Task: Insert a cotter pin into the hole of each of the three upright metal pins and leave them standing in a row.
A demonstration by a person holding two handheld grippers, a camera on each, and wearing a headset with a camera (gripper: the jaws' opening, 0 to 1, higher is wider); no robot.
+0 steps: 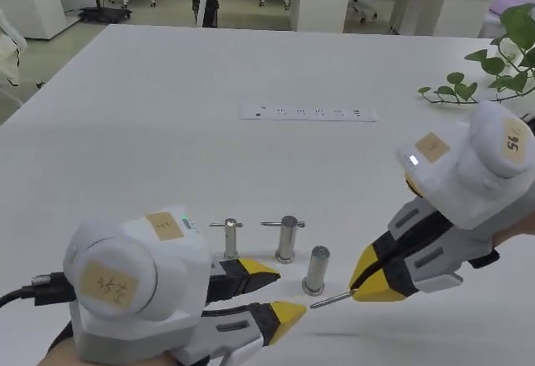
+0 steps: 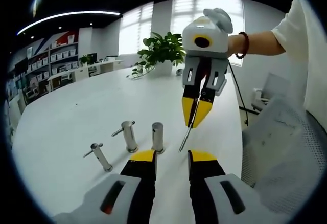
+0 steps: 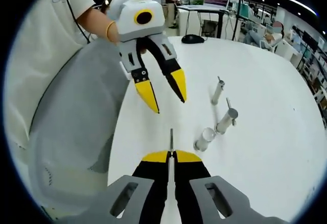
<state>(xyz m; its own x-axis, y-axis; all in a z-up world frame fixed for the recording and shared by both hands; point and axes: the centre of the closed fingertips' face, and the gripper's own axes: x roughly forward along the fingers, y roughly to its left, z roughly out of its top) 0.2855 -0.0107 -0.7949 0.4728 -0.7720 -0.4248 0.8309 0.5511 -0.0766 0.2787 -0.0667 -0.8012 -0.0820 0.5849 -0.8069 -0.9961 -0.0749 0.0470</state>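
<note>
Steel-grey and upright in a row on the white table [image 1: 251,132], the left pin [image 1: 231,241] and middle pin [image 1: 287,241] were each pinned crosswise; the third pin [image 1: 316,270] (nearest the right gripper [image 1: 361,289]) was bare. That gripper pinched a cotter pin [image 1: 333,300], its tip near the bare pin's base. The left gripper [image 1: 288,292] was spread, close by.

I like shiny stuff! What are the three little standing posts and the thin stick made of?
The three upright pins look like metal, probably steel: they are silvery grey and smooth, with bright glints. The thin cotter pin held in the right gripper also looks like metal, grey and a bit shiny, but it is too small to be sure.
</note>
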